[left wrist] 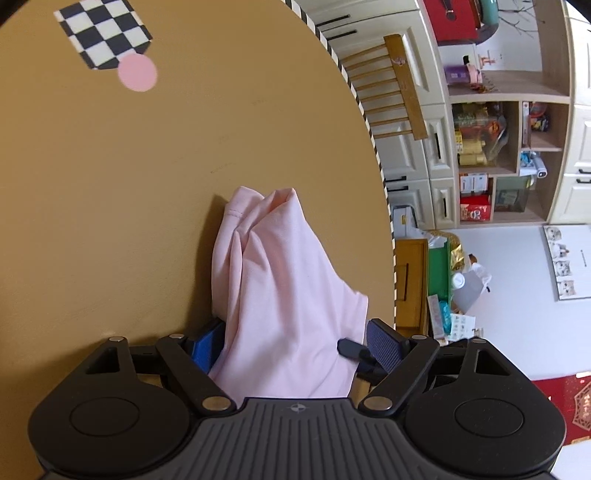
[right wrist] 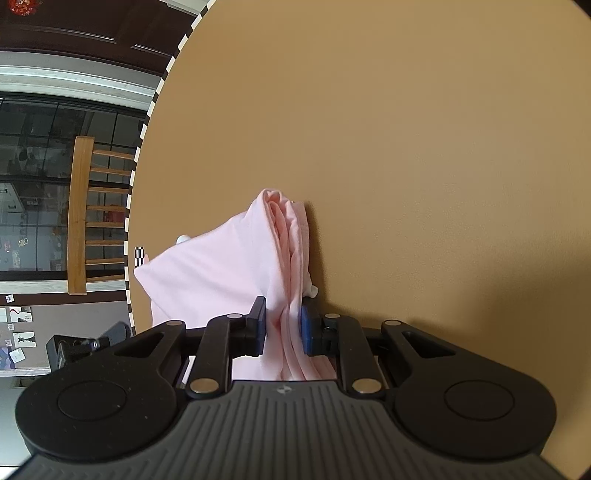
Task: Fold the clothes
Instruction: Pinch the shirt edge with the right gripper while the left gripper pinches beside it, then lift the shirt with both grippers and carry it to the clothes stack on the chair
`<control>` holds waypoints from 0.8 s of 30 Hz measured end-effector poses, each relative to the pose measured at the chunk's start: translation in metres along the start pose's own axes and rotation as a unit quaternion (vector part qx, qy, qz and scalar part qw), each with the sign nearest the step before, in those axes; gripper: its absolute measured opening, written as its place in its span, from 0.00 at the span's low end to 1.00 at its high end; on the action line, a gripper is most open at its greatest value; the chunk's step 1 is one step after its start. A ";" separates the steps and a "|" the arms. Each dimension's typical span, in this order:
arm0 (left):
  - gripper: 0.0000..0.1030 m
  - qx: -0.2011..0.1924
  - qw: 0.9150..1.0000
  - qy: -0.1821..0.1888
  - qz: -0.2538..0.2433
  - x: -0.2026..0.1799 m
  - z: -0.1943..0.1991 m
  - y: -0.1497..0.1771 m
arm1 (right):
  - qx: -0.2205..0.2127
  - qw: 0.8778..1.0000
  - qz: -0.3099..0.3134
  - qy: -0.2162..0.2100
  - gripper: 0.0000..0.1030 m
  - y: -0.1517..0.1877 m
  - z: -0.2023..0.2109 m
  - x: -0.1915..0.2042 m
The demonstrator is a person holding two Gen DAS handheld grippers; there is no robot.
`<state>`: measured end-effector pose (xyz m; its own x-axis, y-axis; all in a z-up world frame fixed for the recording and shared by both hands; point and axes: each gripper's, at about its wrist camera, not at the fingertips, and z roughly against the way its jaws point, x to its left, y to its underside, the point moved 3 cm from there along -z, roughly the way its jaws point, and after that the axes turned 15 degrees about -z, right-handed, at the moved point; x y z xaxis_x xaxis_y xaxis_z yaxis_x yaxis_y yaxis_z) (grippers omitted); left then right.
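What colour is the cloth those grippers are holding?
Pale pink, plain with no pattern. The garment shows best in the left wrist view.

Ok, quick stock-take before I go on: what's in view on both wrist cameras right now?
pink garment: one, pale pink, bunched on the table, between both grippers' fingers
table: one, tan top, striped edge
checkered patch: one, black-and-white, far part of table
pink dot: one, touching the patch
wooden chair: one, beyond the table edge
shelving: cream, cluttered, background
left gripper: open, around the cloth
right gripper: shut on the cloth
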<state>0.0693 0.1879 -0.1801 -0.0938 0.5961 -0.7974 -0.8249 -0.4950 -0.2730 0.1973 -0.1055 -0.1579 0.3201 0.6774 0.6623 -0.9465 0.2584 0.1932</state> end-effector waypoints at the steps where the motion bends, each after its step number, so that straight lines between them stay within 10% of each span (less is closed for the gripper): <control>1: 0.43 0.009 1.000 -0.021 -0.009 -0.001 -0.003 0.000 | 0.000 1.000 -0.001 0.000 0.17 0.000 0.000 0.000; 2: 0.17 0.018 0.999 -0.041 -0.016 -0.001 -0.007 0.001 | -0.001 1.000 -0.002 0.000 0.17 0.000 0.000 0.000; 24: 0.15 0.012 0.999 -0.010 -0.051 -0.065 0.004 -0.008 | -0.083 0.991 -0.040 -0.101 0.15 0.039 0.046 -0.001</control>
<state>0.0795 0.1556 -0.1234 -0.0192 0.6561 -0.7545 -0.8439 -0.4153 -0.3396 0.1582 -0.1282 -0.1174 0.3629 0.5023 0.7848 -0.8935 0.4267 0.1401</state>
